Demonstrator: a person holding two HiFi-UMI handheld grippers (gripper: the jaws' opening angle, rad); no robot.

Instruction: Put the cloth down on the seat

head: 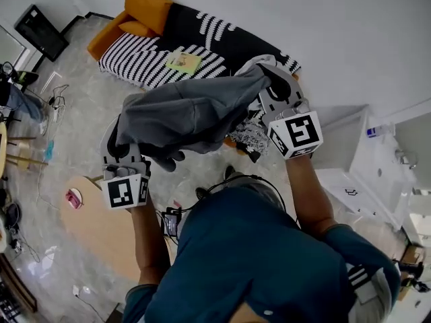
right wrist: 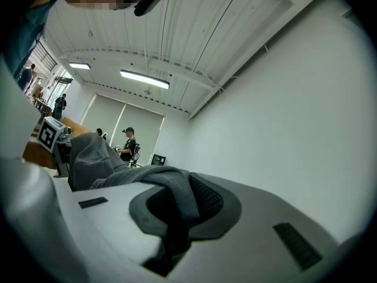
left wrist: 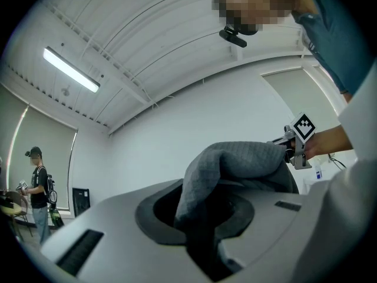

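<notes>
I hold a grey cloth [head: 188, 113] stretched in the air between both grippers, high above the floor. My left gripper [head: 123, 142] is shut on its left end, and the fabric [left wrist: 235, 164] rises out of its jaws [left wrist: 203, 240]. At the cloth's right end my right gripper [head: 271, 81] is shut too, with the fabric [right wrist: 159, 184] pinched in its jaws [right wrist: 174, 240]. The seat, a sofa [head: 155, 59] with a black-and-white striped cover and orange cushions [head: 145, 5], lies beyond the cloth at the far side of the room.
A small yellow-green item [head: 183, 62] lies on the sofa. A round wooden table [head: 101, 227] with a pink object [head: 73, 197] stands at lower left. White cabinets [head: 363, 160] are on the right. A person [left wrist: 36, 187] stands by the window.
</notes>
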